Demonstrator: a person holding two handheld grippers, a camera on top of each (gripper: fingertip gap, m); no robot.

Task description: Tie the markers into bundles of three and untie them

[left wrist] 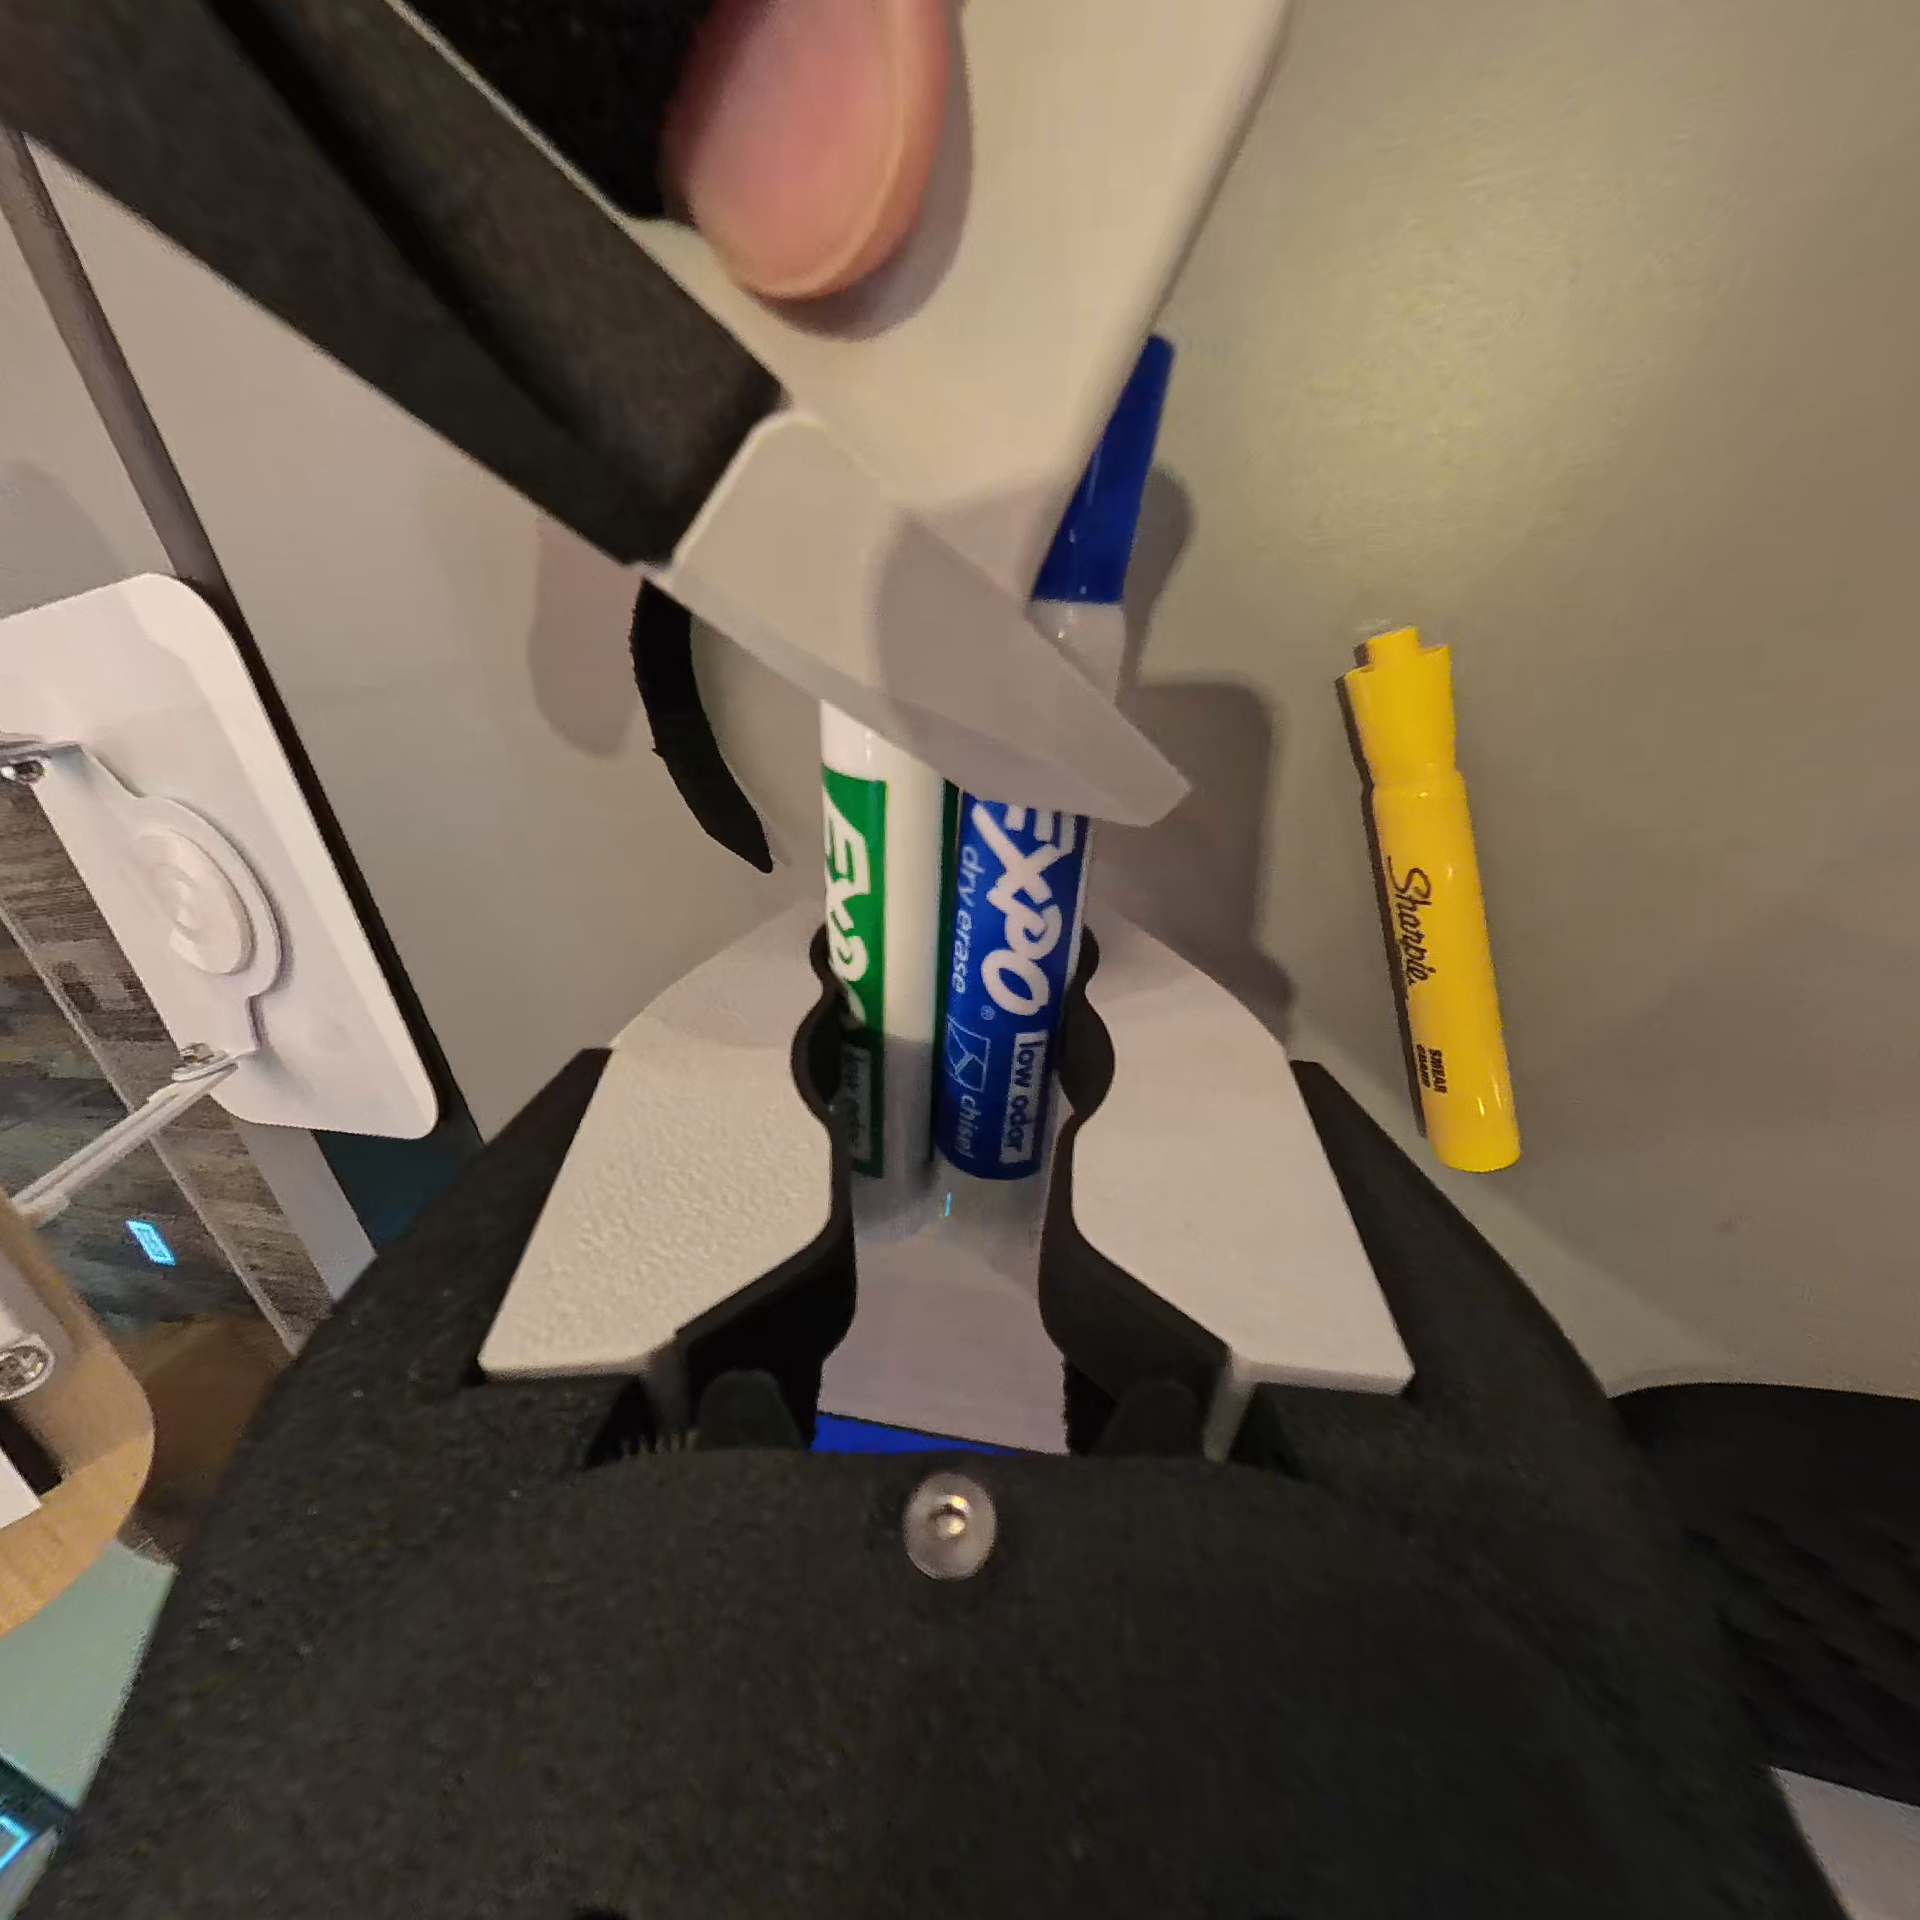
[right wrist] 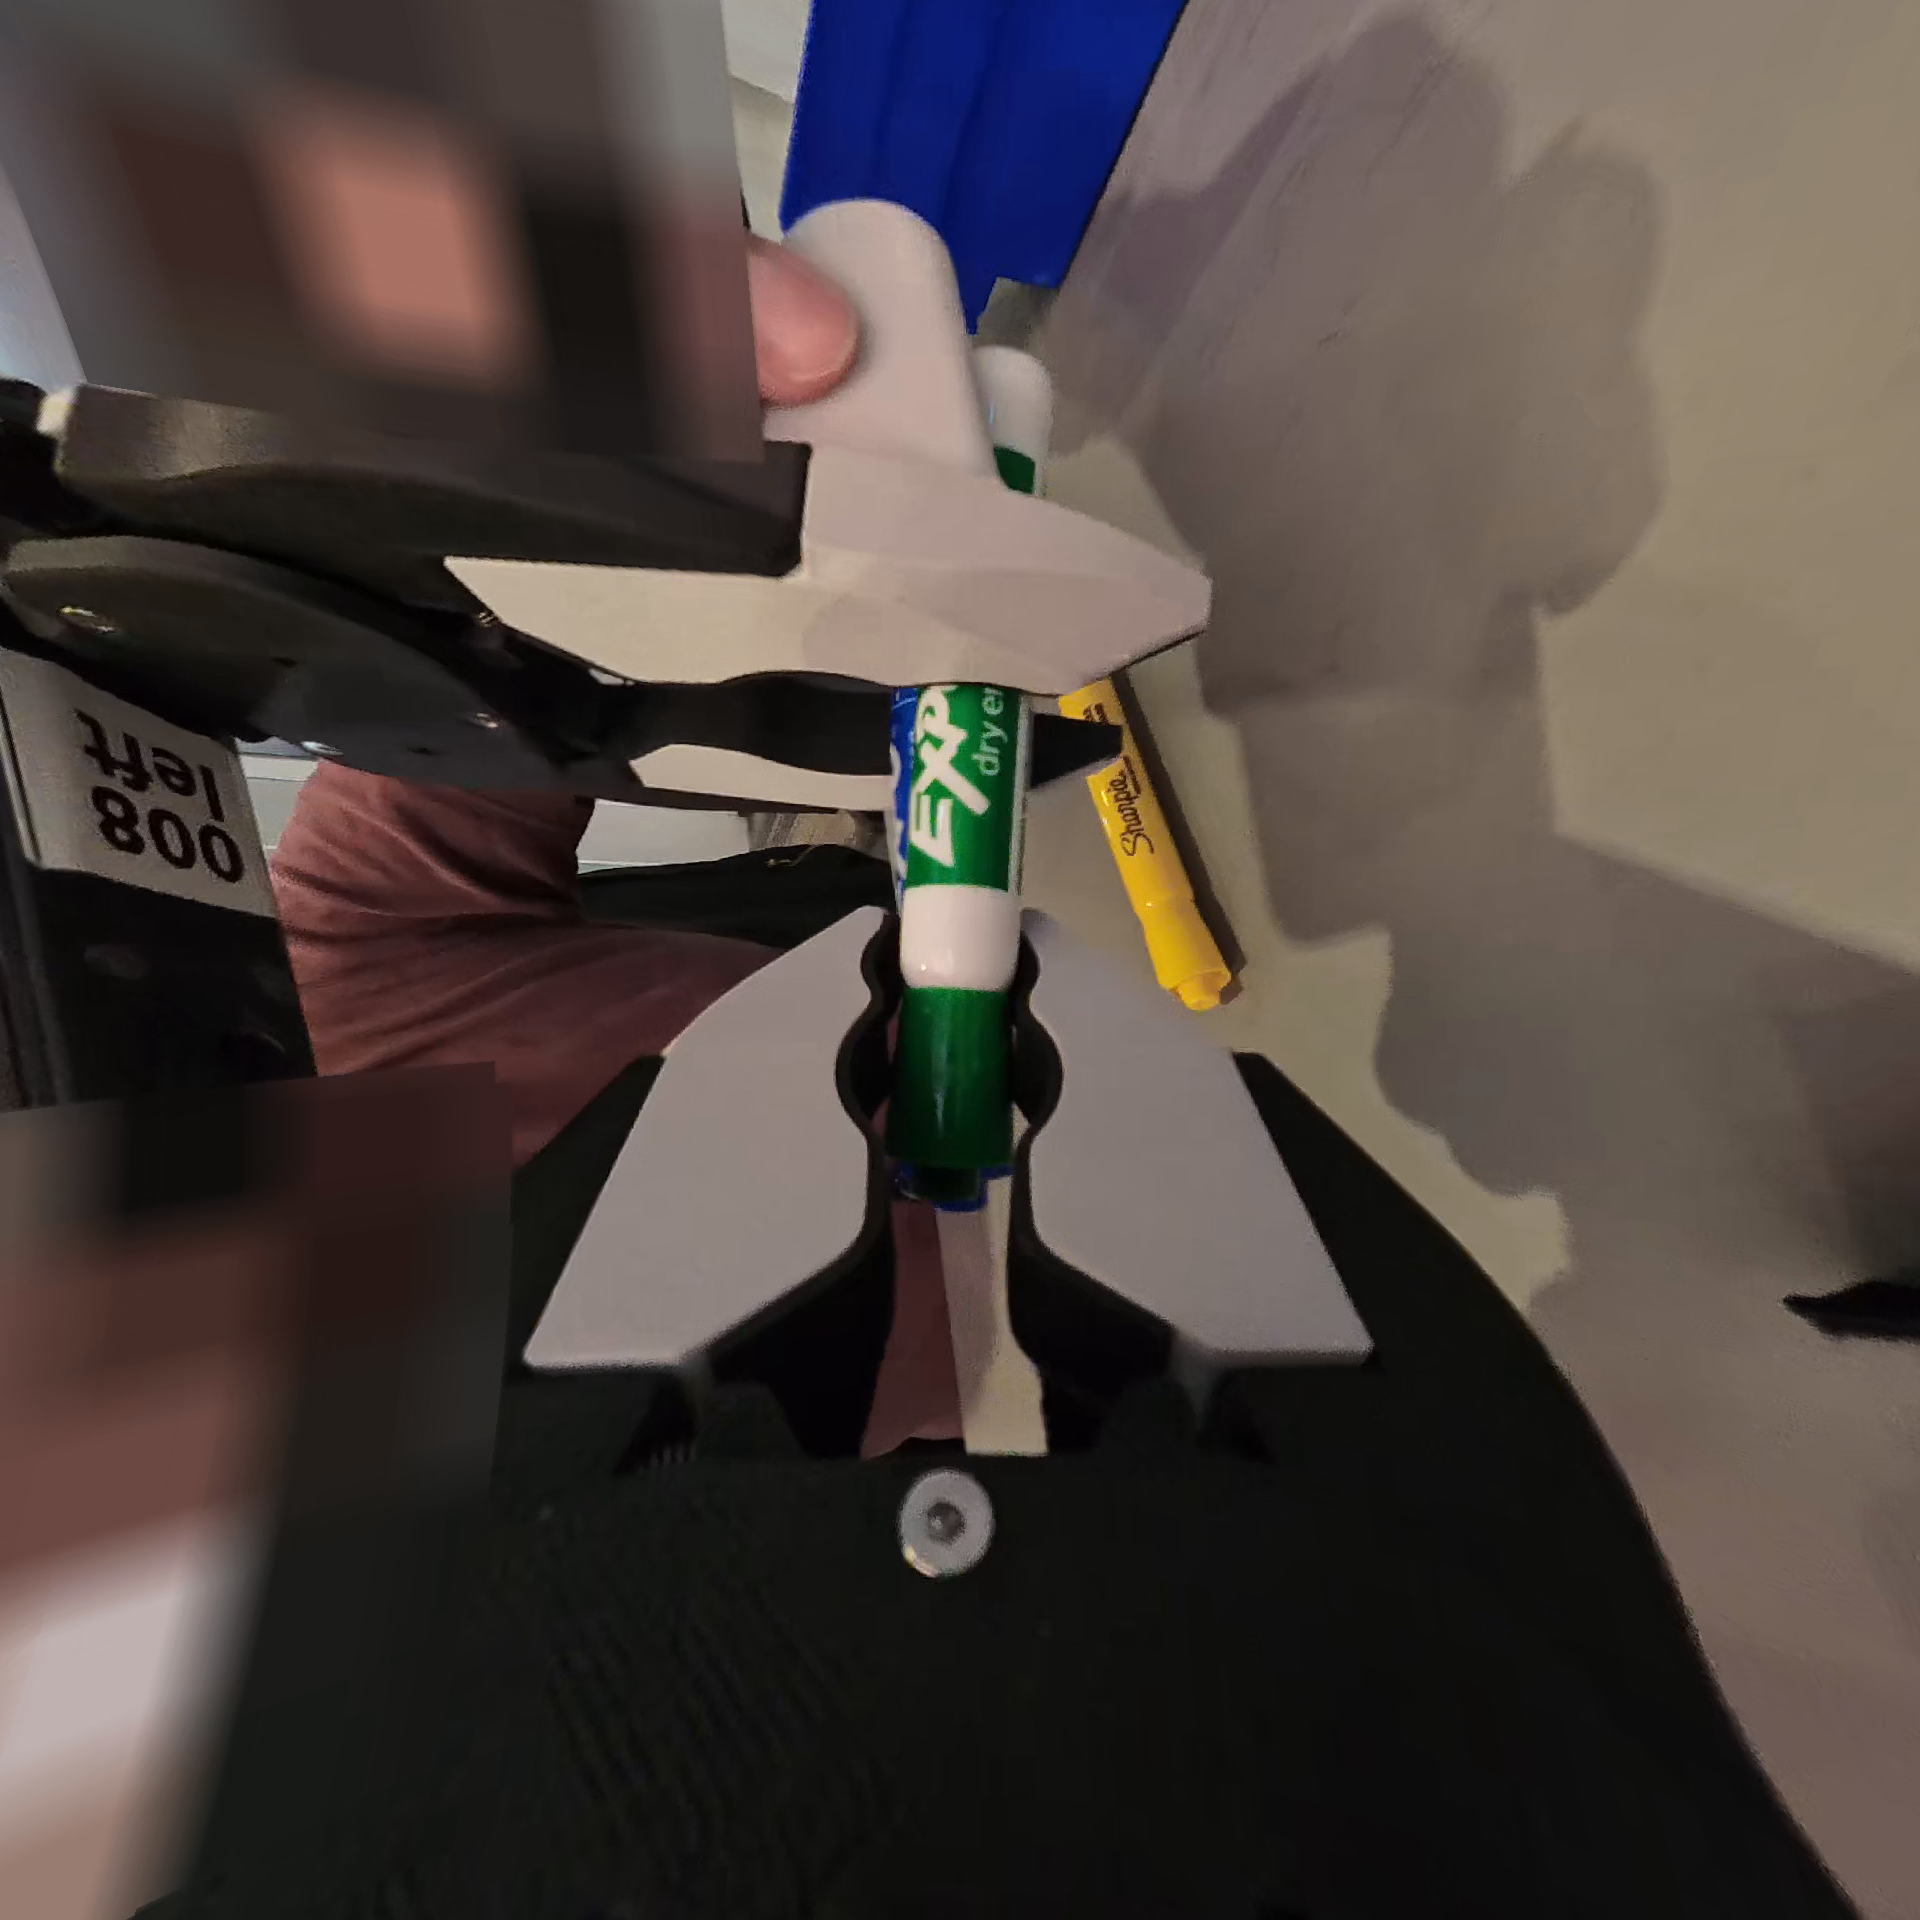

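Both grippers' jaws clamp the green marker [right wrist: 961,831] and blue marker [left wrist: 1008,987] pair from opposite ends—the yellow highlighter [left wrist: 1439,914] lies parallel, just beside, nearer the left gripper [left wrist: 945,1039] than the right gripper [right wrist: 948,1049].

**What's actually sitting on my tabletop right now**

So the surface under me is a plain pale grey tabletop [left wrist: 1610,364], matte, with big soft shadows thrown across it. The only thing I can say for sure is lying flat on it is a yellow highlighter [left wrist: 1439,914], off to the right and on its own. From my right side the same highlighter [right wrist: 1153,883] shows up at a slant. There's also a dark edge strip [left wrist: 135,436] running along the table's left side.
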